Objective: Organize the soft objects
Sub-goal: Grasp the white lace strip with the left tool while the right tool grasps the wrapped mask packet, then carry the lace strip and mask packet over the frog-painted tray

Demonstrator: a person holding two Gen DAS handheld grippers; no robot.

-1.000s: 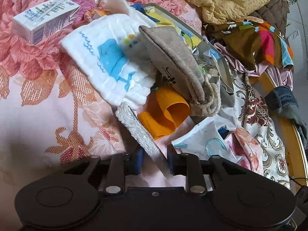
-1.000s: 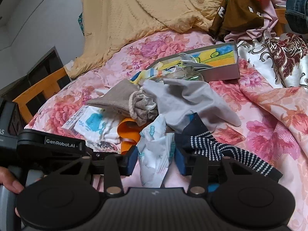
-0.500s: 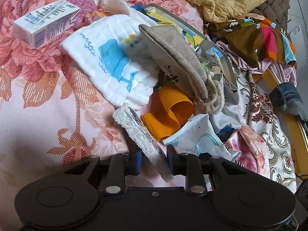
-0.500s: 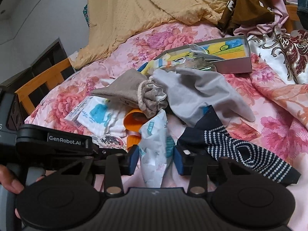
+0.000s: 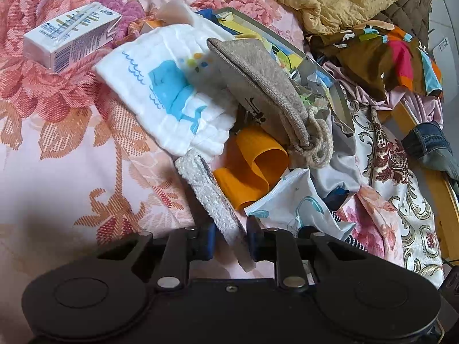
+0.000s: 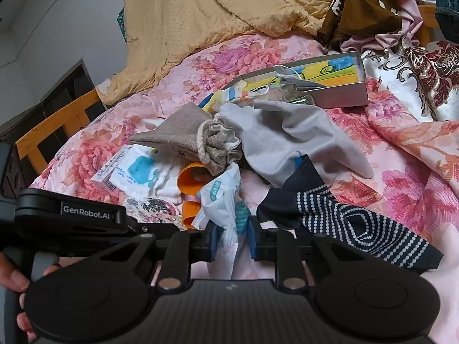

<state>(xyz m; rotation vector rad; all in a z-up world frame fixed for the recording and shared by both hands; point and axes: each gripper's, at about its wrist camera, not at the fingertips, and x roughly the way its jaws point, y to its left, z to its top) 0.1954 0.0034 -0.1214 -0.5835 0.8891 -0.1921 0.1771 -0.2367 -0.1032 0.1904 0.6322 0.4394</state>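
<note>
A heap of soft things lies on the floral bedspread [image 5: 71, 149]. My left gripper [image 5: 231, 240] has a flat white textured pad [image 5: 206, 189] between its pads; its jaws are closing on it. My right gripper [image 6: 233, 240] has a crumpled white cloth with teal print [image 6: 221, 197] bunched between its pads, jaws closing too. That cloth [image 5: 301, 206] also shows in the left wrist view. Behind lie a whale-print white muslin [image 5: 172, 97], a beige drawstring pouch [image 6: 186, 137], an orange folded piece [image 5: 252, 169], a grey cloth [image 6: 287, 132] and a navy dotted sock [image 6: 358, 229].
A shallow grey box [image 6: 338, 97] with a colourful lining stands behind the heap. A small white carton [image 5: 68, 40] lies at the far left. A yellow blanket [image 6: 215, 14] and piled clothes [image 5: 387, 57] fill the back. A wooden rail [image 6: 51, 126] runs along the bed's edge.
The right jaws have narrowed from well apart onto the white teal-print cloth, which now stands bunched between them. The left jaws have drawn in slightly on the white pad.
</note>
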